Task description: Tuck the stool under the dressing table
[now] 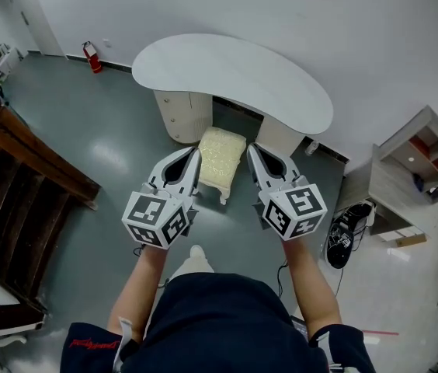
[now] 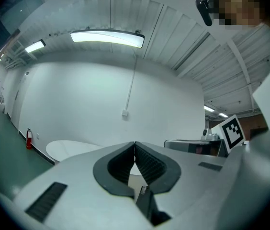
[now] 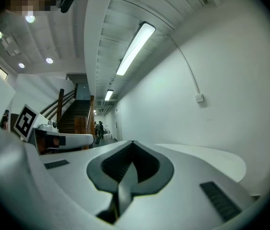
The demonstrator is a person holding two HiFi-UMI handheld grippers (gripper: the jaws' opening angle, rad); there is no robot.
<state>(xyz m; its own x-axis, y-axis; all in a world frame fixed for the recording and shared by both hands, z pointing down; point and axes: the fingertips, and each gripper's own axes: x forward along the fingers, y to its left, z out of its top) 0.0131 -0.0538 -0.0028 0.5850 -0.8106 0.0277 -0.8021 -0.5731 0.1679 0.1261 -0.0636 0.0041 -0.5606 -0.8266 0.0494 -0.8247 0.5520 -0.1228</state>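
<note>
**Head view.** The stool stood on the floor in front of the knee gap of the dressing table. Its far end was at or just under the tabletop's edge, and most of the cushion was out in the open. Judged: the tuck had barely begun, and the push inward was left to do. Your left gripper lay along the stool's left side and your right gripper along its right. Both were clenched on nothing. You could not tell from above whether either touched the cushion. The gap looked free, though the left cabinet sat near the stool's corner and might catch it. A fire extinguisher, a wooden stair rail and a shelf unit stood well apart.

**Left gripper view.** The jaws were pressed together with nothing between them. The tabletop lay ahead and the stool was out of sight.

**Right gripper view.** The jaws were likewise closed and empty. The tabletop lay ahead, with a staircase beyond.
</note>
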